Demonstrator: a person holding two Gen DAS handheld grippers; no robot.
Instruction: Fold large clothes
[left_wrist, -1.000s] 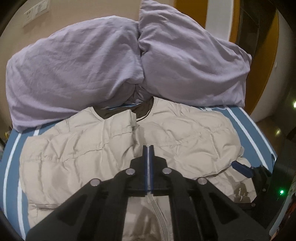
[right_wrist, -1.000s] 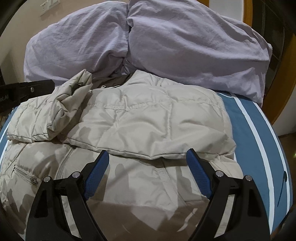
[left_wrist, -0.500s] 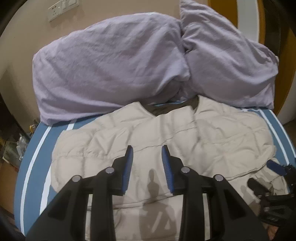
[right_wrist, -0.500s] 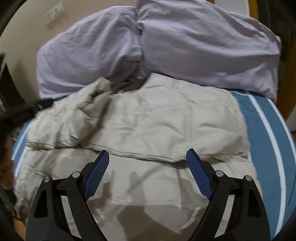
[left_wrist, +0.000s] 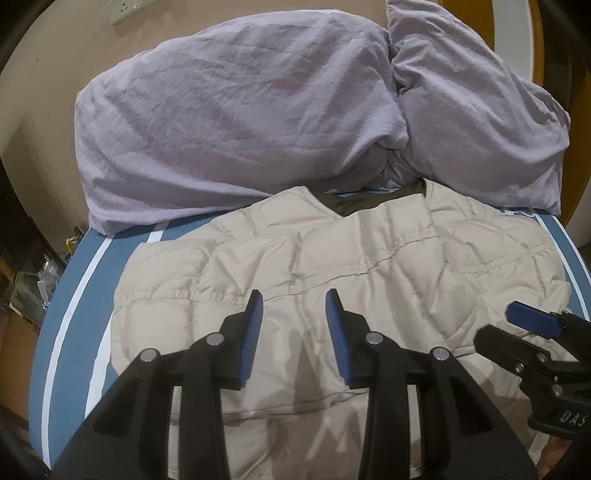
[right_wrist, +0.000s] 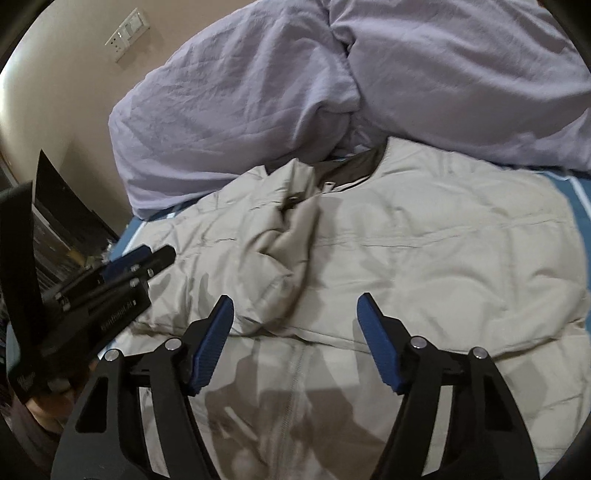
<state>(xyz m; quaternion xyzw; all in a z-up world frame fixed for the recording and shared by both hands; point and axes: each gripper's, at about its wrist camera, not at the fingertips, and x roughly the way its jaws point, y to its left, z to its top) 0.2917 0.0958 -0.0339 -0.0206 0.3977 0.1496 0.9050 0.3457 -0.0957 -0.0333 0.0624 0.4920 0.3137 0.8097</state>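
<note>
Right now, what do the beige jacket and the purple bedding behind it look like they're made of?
The jacket looks like smooth synthetic shell, probably nylon or polyester, with padded filling: stitched quilt squares puff up and the surface has a faint sheen. The purple bedding looks like soft matte woven fabric, maybe cotton or microfibre, with fine crinkled wrinkles and no shine.

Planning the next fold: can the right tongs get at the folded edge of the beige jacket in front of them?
Probably yes. The right tongs are open above the beige jacket, with that edge between the pads and nothing covering it. The left tongs sit off to the side.
</note>
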